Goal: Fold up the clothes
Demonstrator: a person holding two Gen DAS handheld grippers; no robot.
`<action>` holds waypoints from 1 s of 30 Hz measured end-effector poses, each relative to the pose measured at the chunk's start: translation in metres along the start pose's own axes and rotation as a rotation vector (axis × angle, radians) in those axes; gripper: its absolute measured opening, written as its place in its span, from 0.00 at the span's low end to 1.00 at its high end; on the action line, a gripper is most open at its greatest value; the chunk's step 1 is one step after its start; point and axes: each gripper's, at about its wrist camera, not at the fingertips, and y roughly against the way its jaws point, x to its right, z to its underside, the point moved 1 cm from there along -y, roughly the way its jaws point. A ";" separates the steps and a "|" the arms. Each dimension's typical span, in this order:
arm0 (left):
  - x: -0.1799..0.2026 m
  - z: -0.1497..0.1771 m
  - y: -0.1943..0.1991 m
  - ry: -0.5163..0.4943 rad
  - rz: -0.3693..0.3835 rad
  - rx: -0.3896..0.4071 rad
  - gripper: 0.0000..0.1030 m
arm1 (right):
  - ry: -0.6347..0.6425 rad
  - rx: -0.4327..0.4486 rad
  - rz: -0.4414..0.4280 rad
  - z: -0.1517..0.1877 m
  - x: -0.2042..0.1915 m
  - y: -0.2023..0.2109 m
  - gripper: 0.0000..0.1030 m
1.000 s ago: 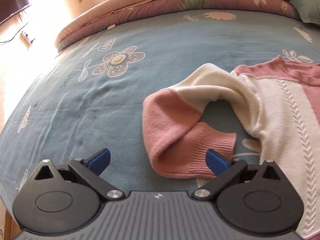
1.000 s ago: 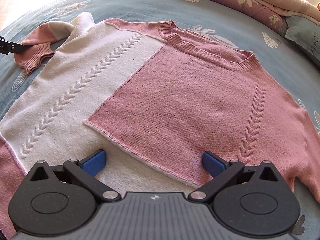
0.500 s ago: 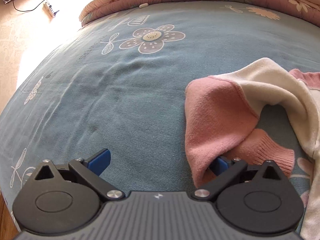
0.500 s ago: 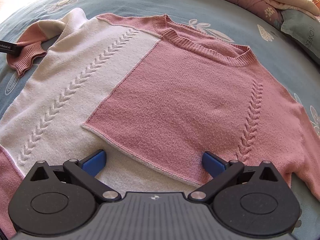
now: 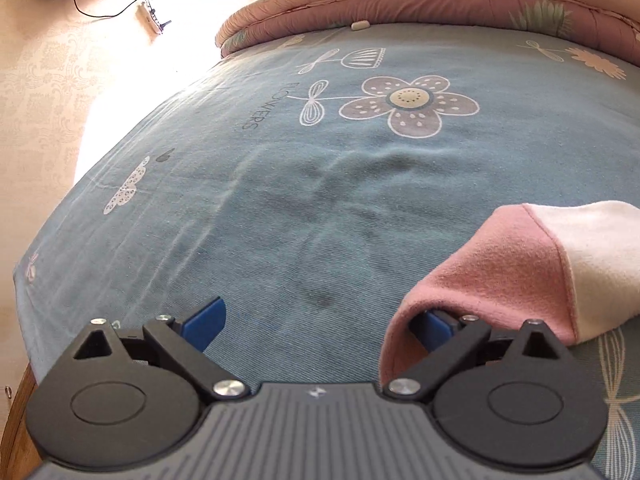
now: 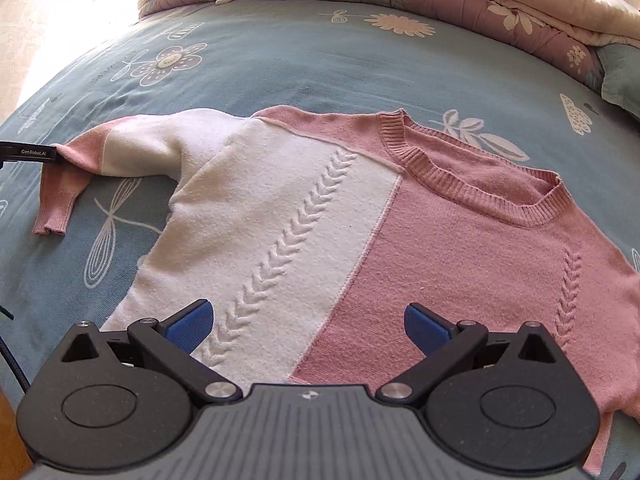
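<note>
Pink and white sweater (image 6: pixel 320 240) spread flat on the bed (image 6: pixel 304 60). Left gripper (image 5: pixel 320 320) fingers wide open, one tucked inside the sleeve (image 5: pixel 520 272). Right gripper (image 6: pixel 306 320) open over the body. Probably sleeve-folding time: next, pinching the sleeve.

Left tongs (image 5: pixel 320 326) spread wide; right tongs (image 6: pixel 308 324) spread wide.

- Our left gripper (image 5: pixel 320 322) has a ribbed grey body, with two black round-lobed side plates beside its centre mark.
- Silver screws pin its black linkage arms; its fingers (image 5: pixel 205 322) carry blue ribbed pads.
- Our right gripper (image 6: pixel 308 320) is built alike: grey ribs, black discs, silver screws, blue pads.
- A black braided cable (image 6: pixel 12 360) runs left of it.
</note>
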 end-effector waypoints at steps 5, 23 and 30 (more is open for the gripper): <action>-0.021 -0.009 -0.011 -0.025 -0.043 0.026 0.94 | 0.038 -0.036 -0.015 0.001 -0.016 -0.005 1.00; -0.081 0.005 -0.035 0.506 0.406 -0.219 0.92 | 0.022 -0.057 -0.047 -0.016 -0.041 -0.024 1.00; -0.068 0.014 -0.055 0.741 0.636 -0.314 0.91 | 0.040 -0.057 -0.071 -0.019 -0.049 -0.023 1.00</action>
